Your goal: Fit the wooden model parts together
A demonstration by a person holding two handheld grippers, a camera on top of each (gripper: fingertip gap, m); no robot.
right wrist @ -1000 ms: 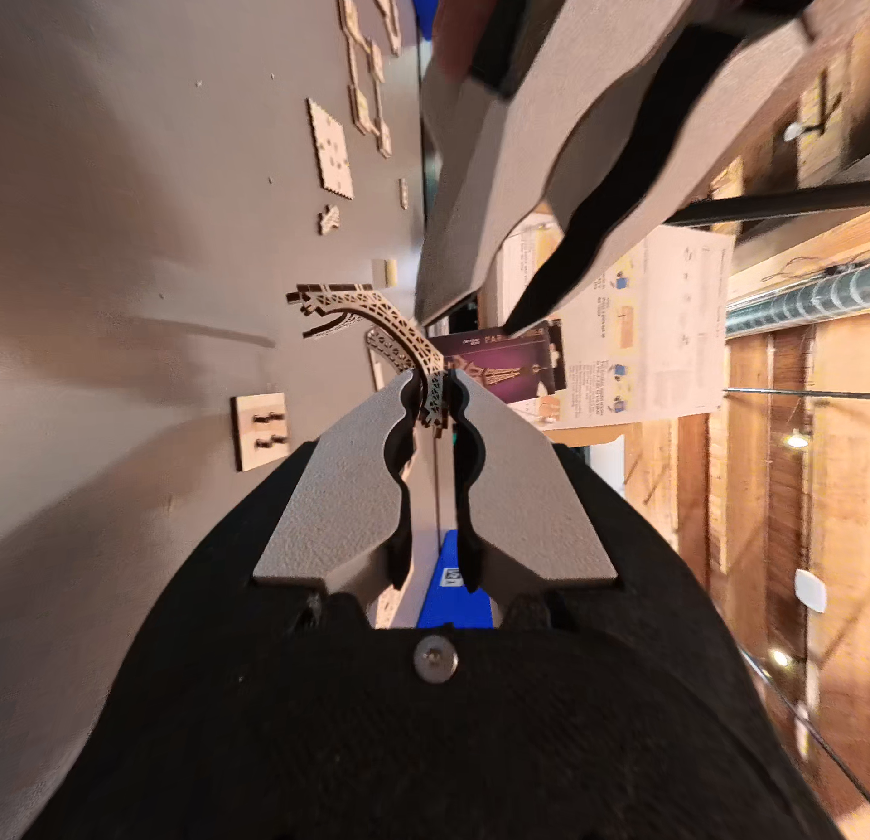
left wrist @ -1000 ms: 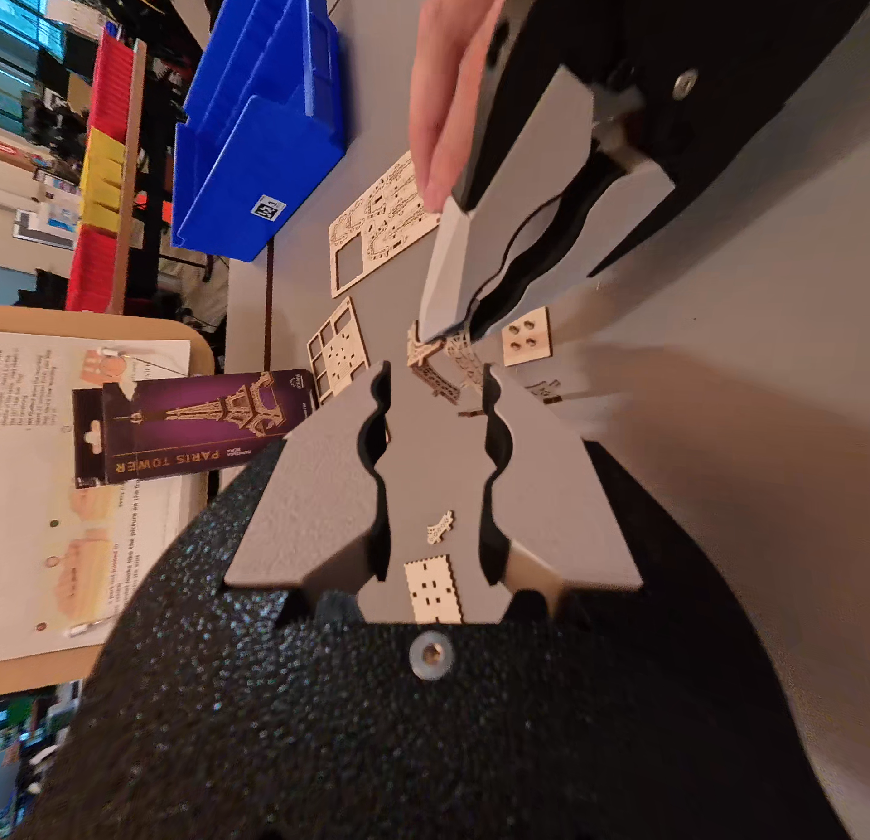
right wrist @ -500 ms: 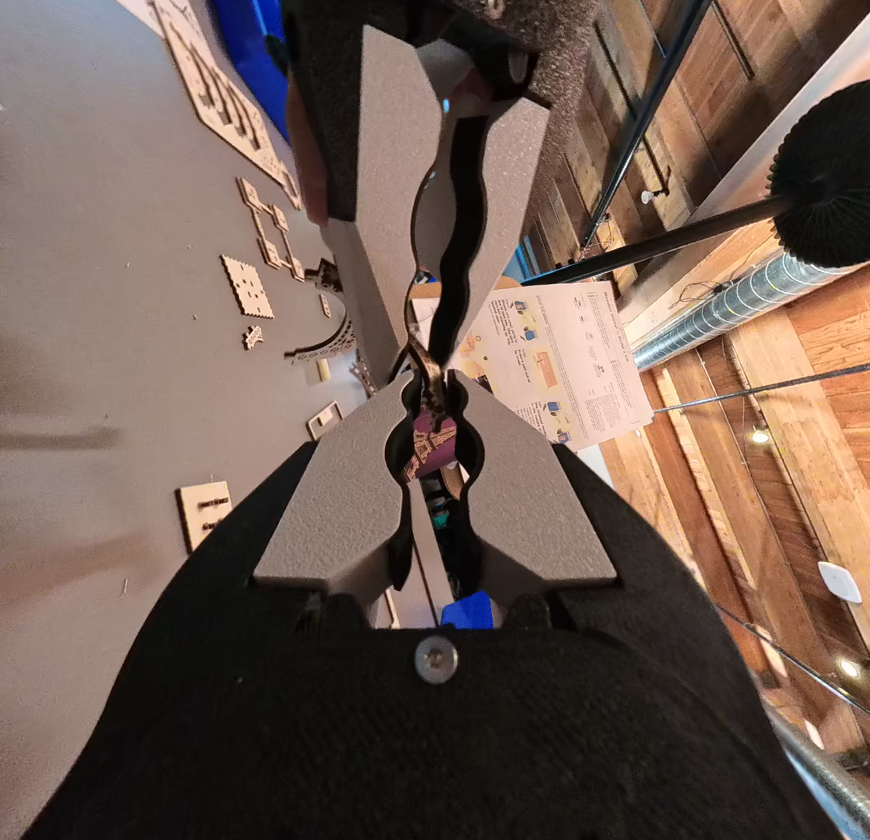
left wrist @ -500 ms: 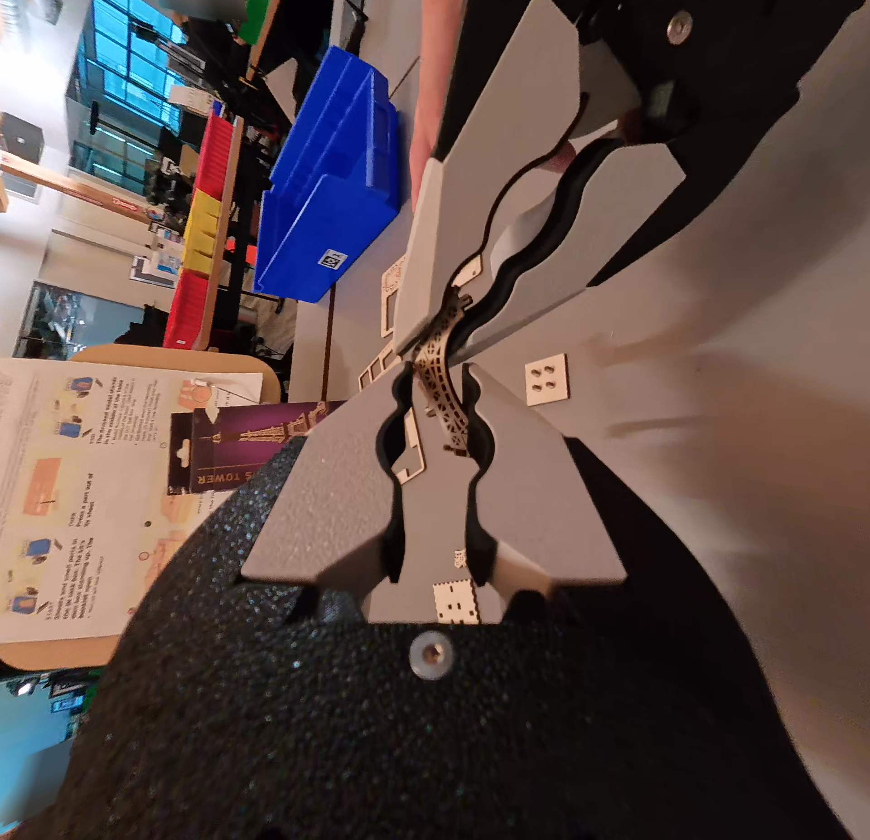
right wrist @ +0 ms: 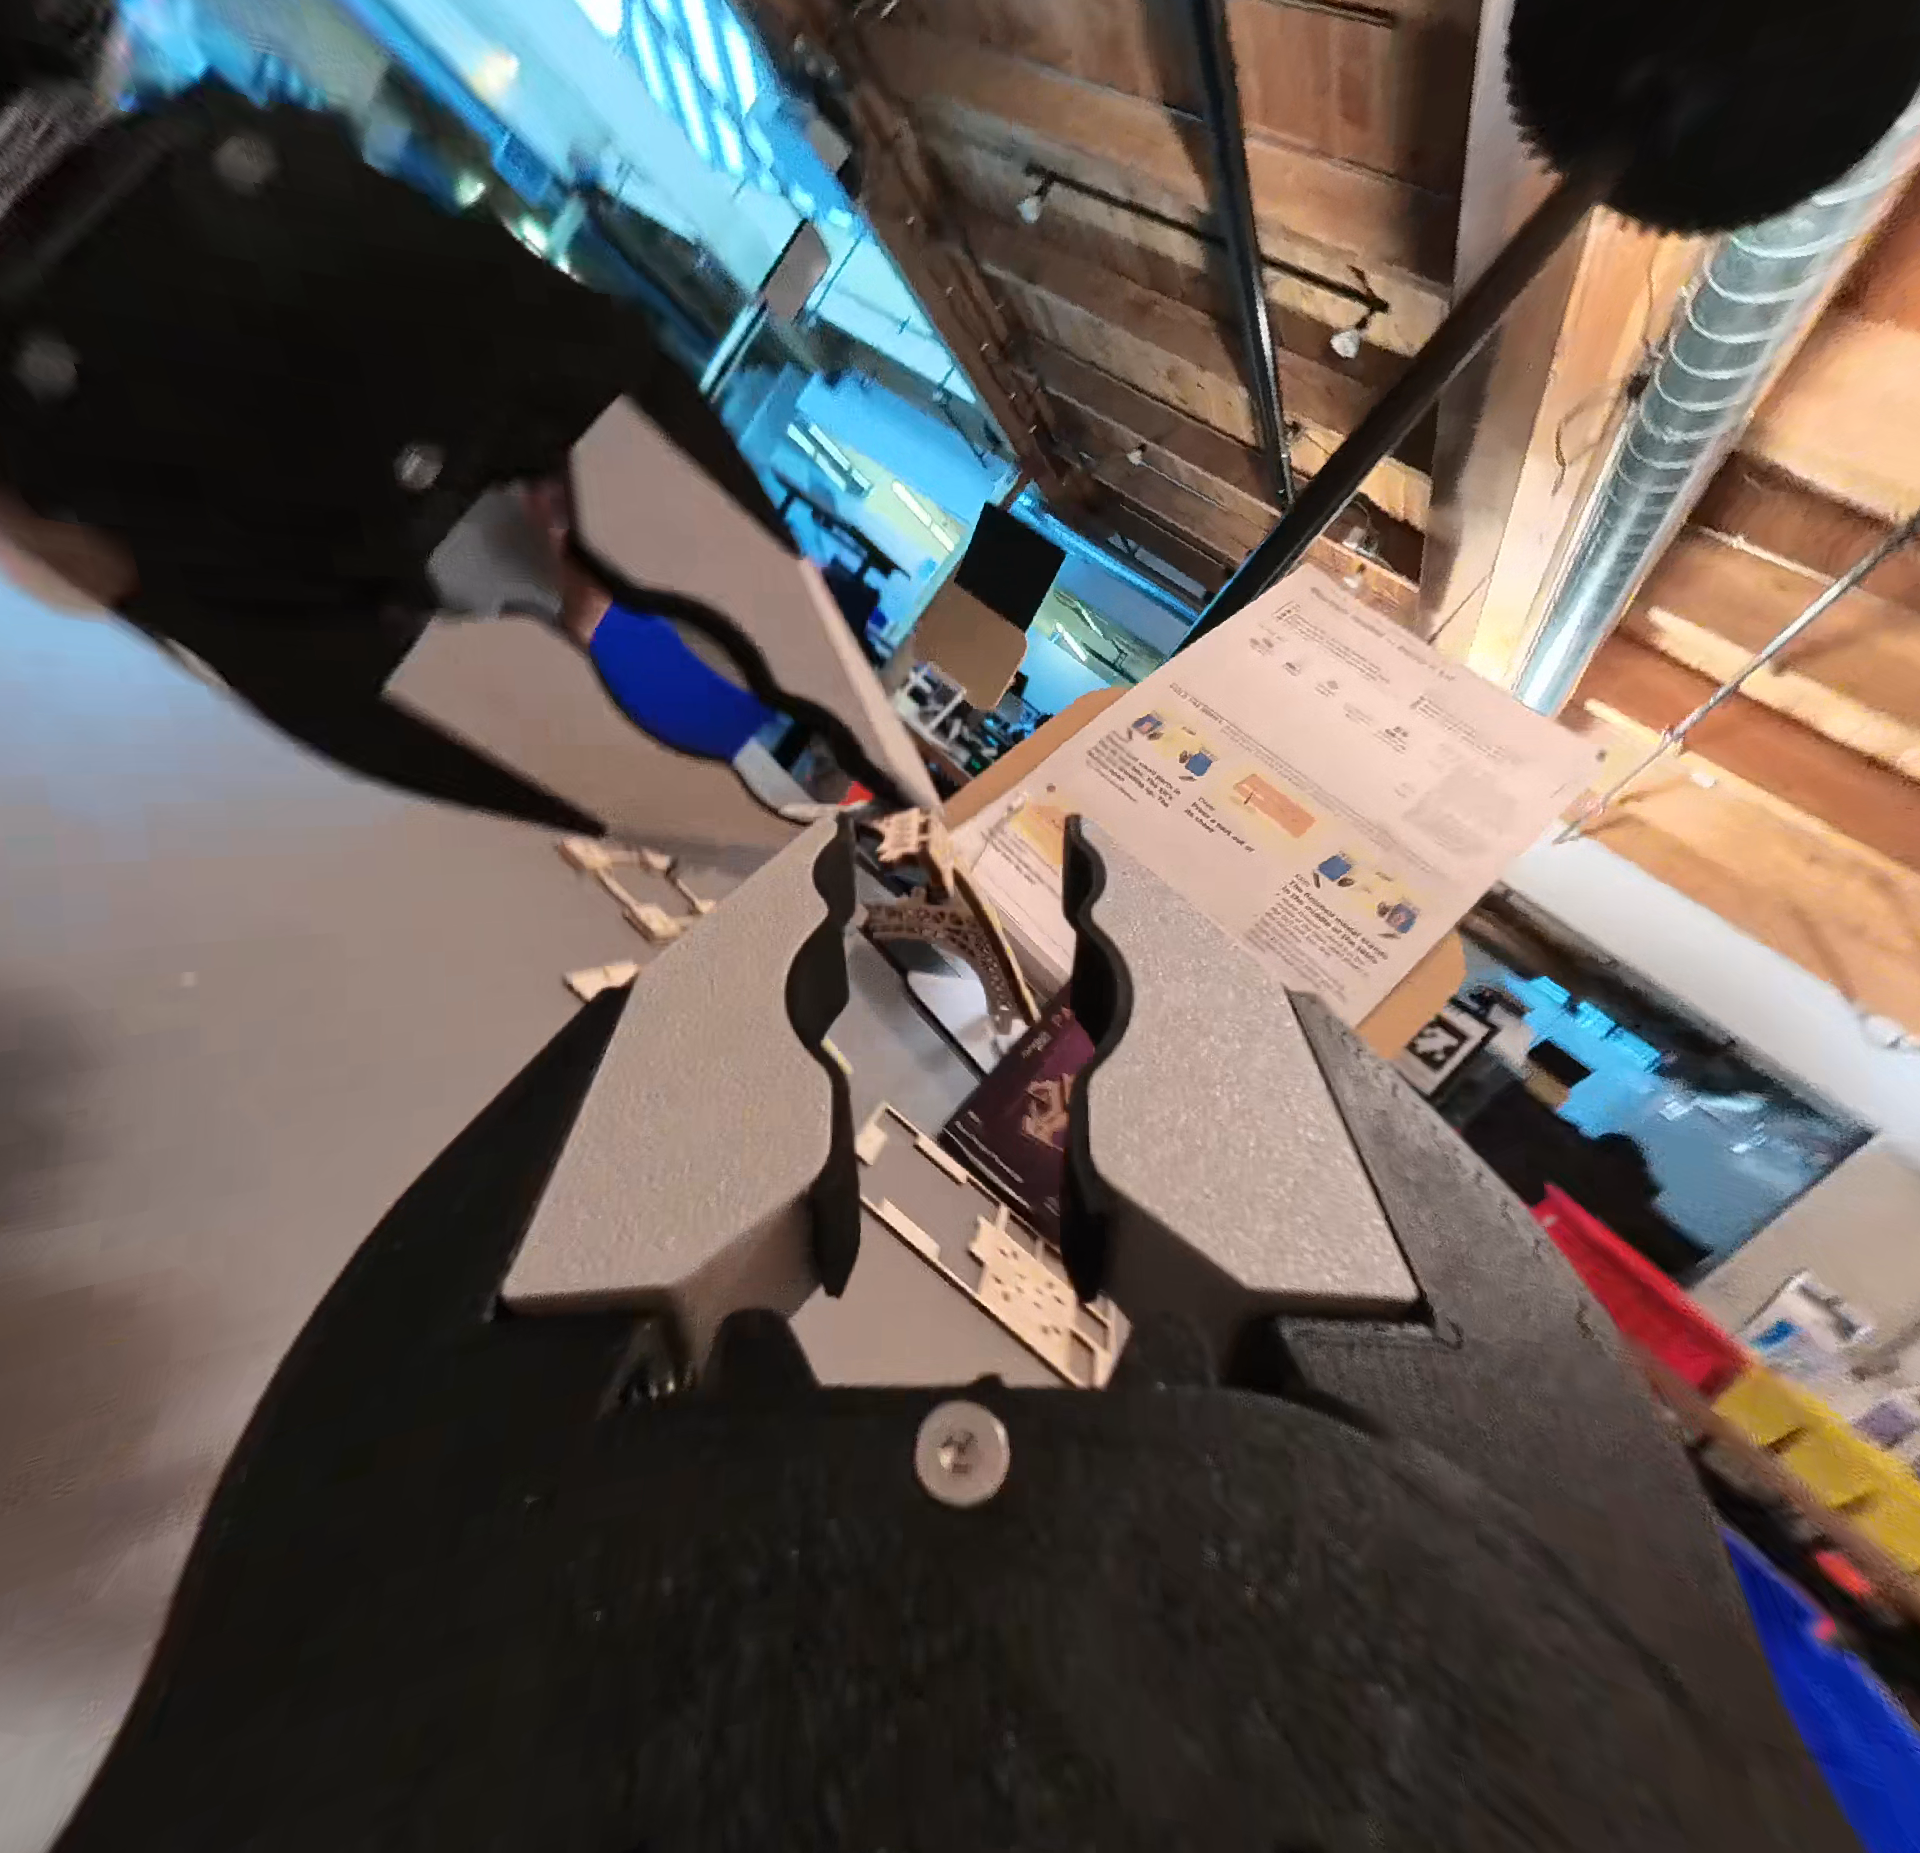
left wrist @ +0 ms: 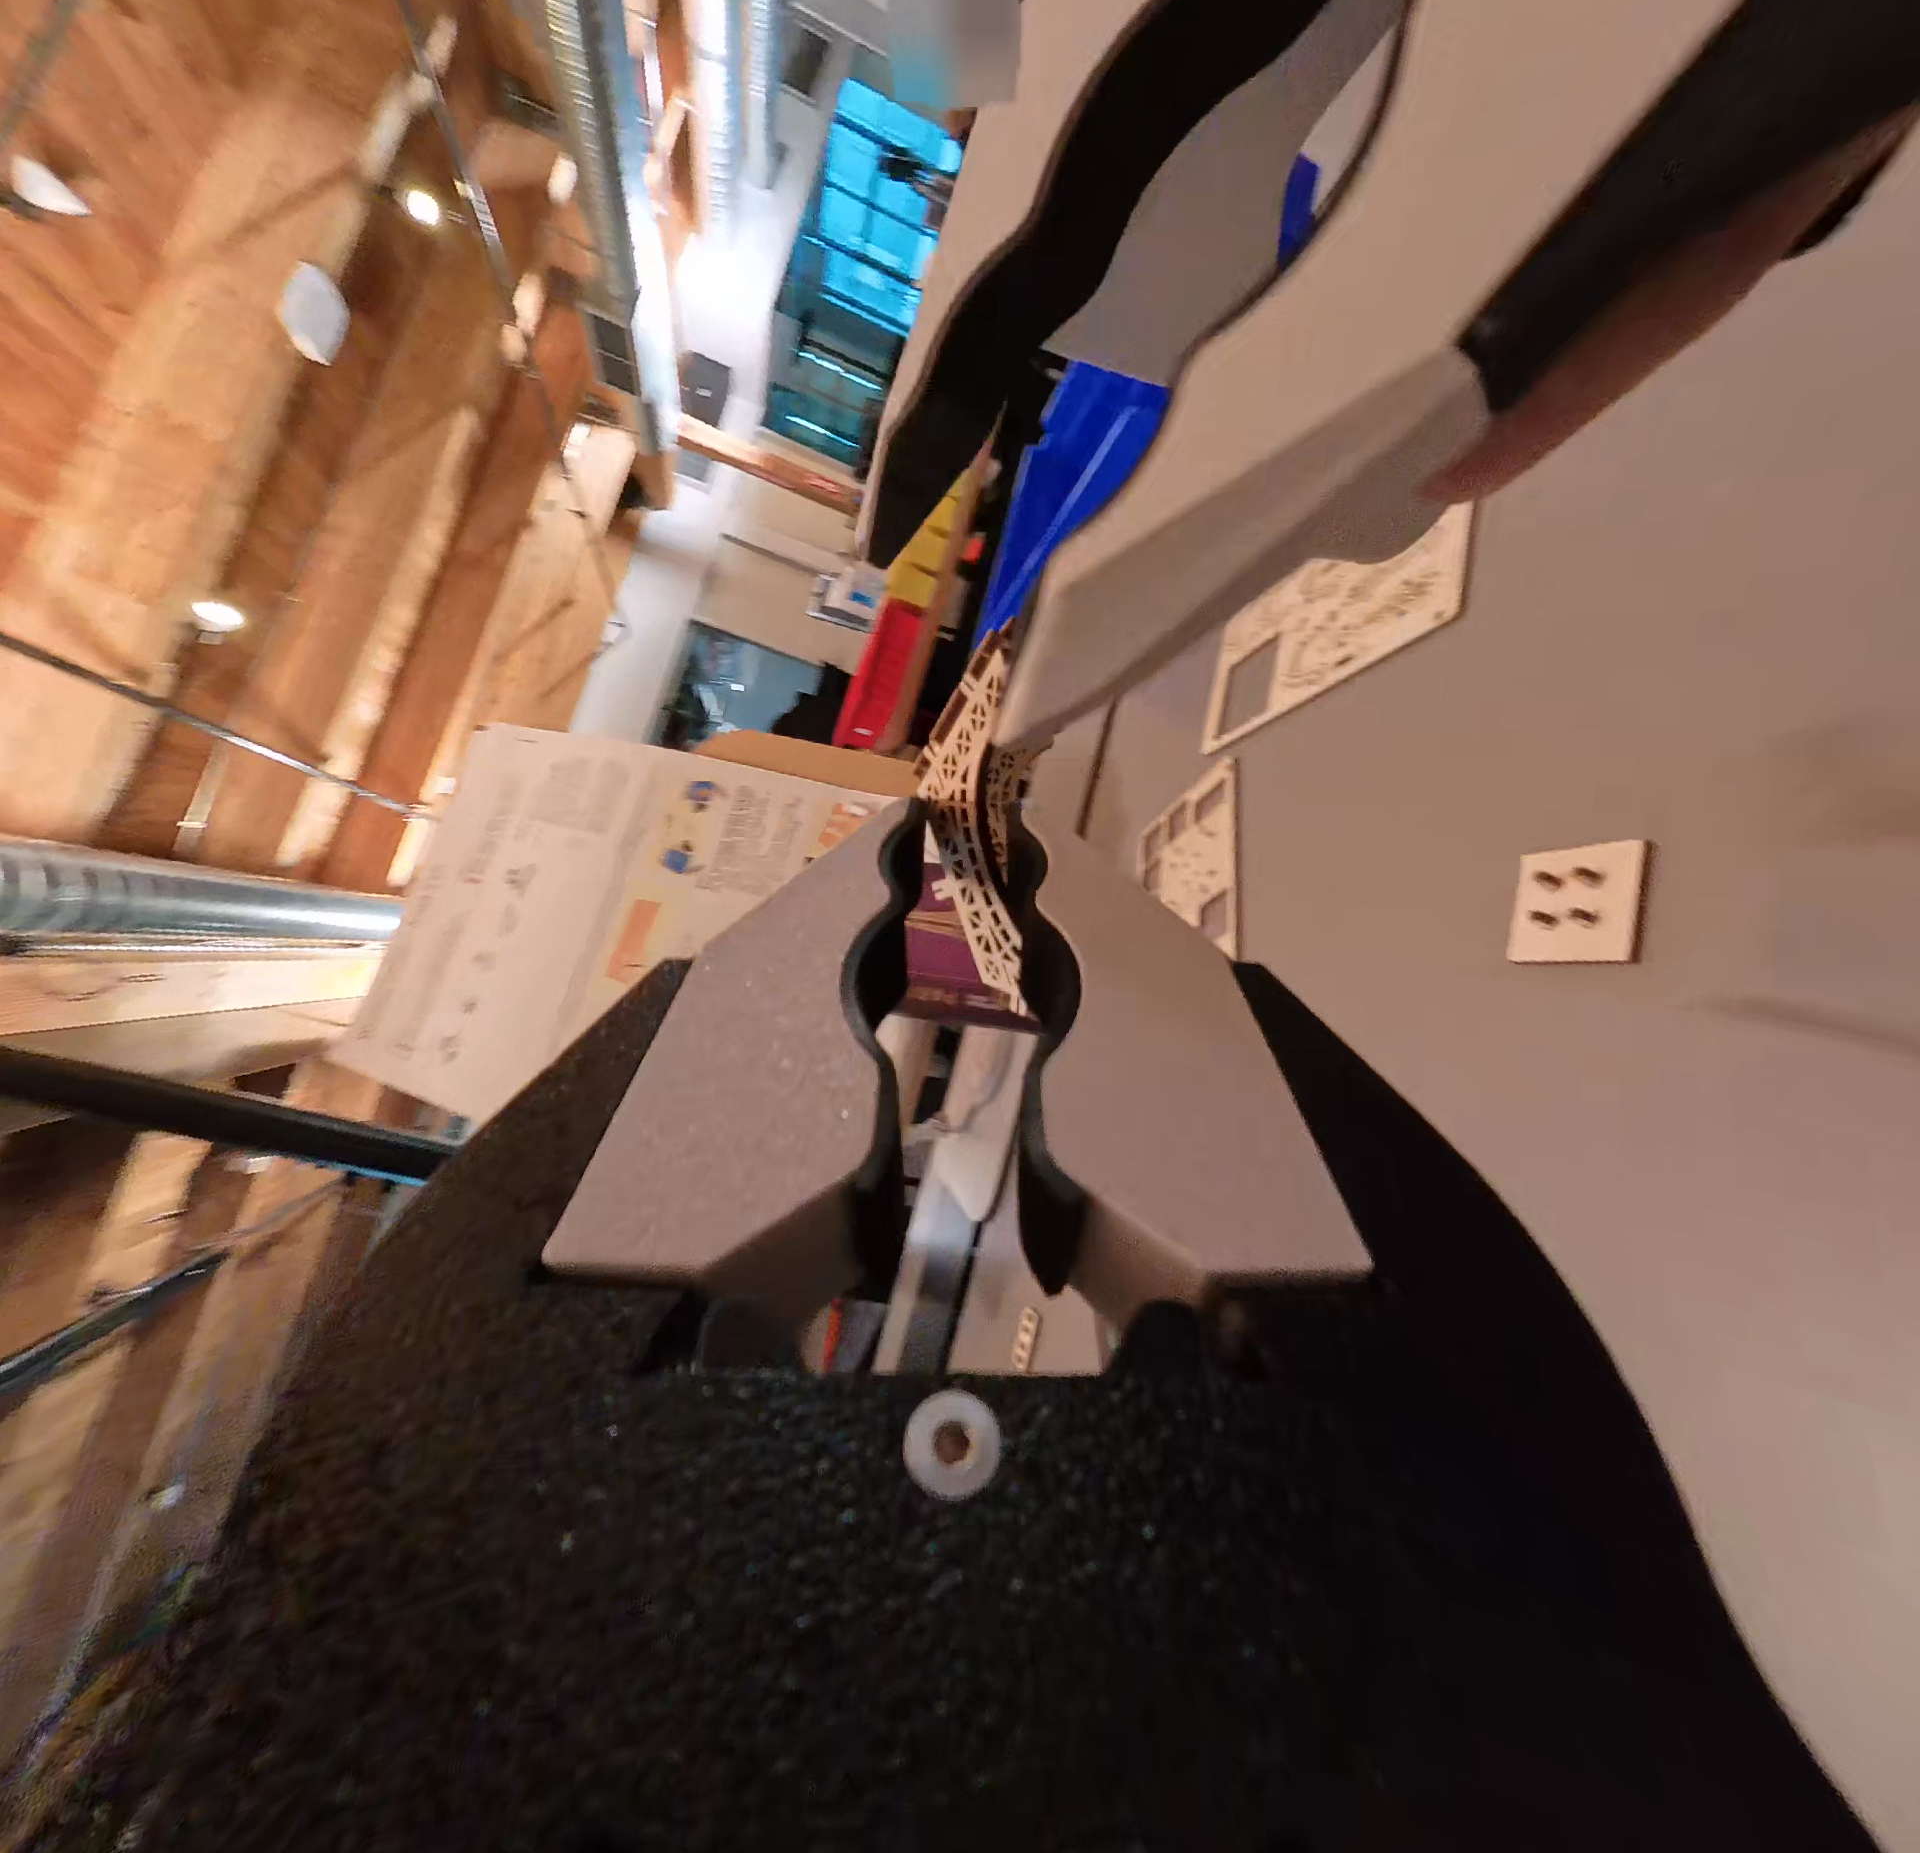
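A curved wooden lattice tower part point(left wrist: 971, 847) is pinched at the tips of my left gripper point(left wrist: 966, 827), which is shut on it and holds it above the grey table point(left wrist: 1558, 1232). In the right wrist view the same part point(right wrist: 940, 915) hangs in front of my right gripper point(right wrist: 956, 837), whose jaws stand wide apart and empty. The left gripper point(right wrist: 883, 811) comes in there from the upper left. The right gripper point(left wrist: 956, 640) reaches down from the top of the left wrist view, jaws parted, one finger near the part's upper end.
On the table lie a square wooden plate with slots point(left wrist: 1577, 901), punched-out wooden sheets point(left wrist: 1340, 619) point(right wrist: 1029, 1294) and small loose pieces point(right wrist: 623, 868). A purple package point(right wrist: 1029, 1117), a propped instruction sheet point(right wrist: 1299, 795) and a blue bin point(left wrist: 1081, 453) stand behind. Left and right tips are no more than a few centimetres apart.
My left gripper has closed on the lattice part. My right gripper has opened and let it go. Both grippers have tilted up away from the table.
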